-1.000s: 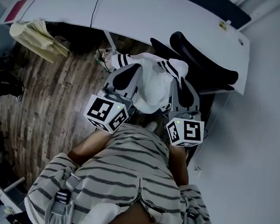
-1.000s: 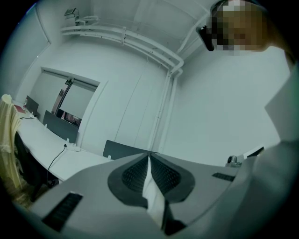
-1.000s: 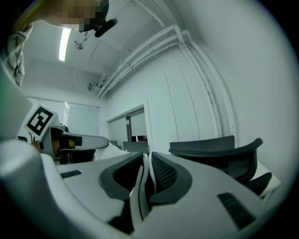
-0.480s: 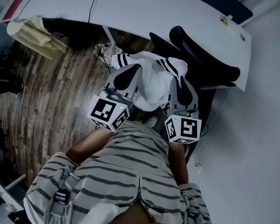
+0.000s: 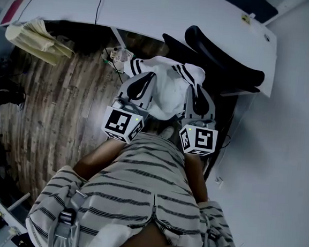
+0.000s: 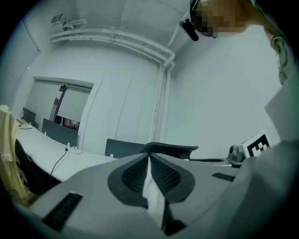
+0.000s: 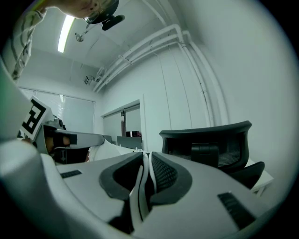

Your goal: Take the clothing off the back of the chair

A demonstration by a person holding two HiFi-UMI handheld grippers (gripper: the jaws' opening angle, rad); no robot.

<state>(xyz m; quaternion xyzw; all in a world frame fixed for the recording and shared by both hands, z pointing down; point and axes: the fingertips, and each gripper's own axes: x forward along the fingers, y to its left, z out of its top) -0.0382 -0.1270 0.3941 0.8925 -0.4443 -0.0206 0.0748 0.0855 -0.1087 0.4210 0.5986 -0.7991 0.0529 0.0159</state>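
Clothing (image 5: 170, 92), white with striped cuffs, hangs between both grippers in the head view. Its long axis runs across from the left gripper (image 5: 146, 82) to the right gripper (image 5: 196, 91), and the chair (image 5: 224, 62) is just beyond.

In the left gripper view, the jaws are clamped on a white fold of the clothing (image 6: 152, 196).

In the right gripper view, the jaws likewise pinch the clothing (image 7: 140, 186). The chair stands ahead, apparently apart from it.

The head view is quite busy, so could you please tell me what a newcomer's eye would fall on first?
First, the white garment with black stripes at the centre, held up by the left gripper and the right gripper, each shut on a fold of it, close to the black chair. Next, the person's striped shirt filling the lower half, and a cream cloth hanging by the white desk at the upper left.
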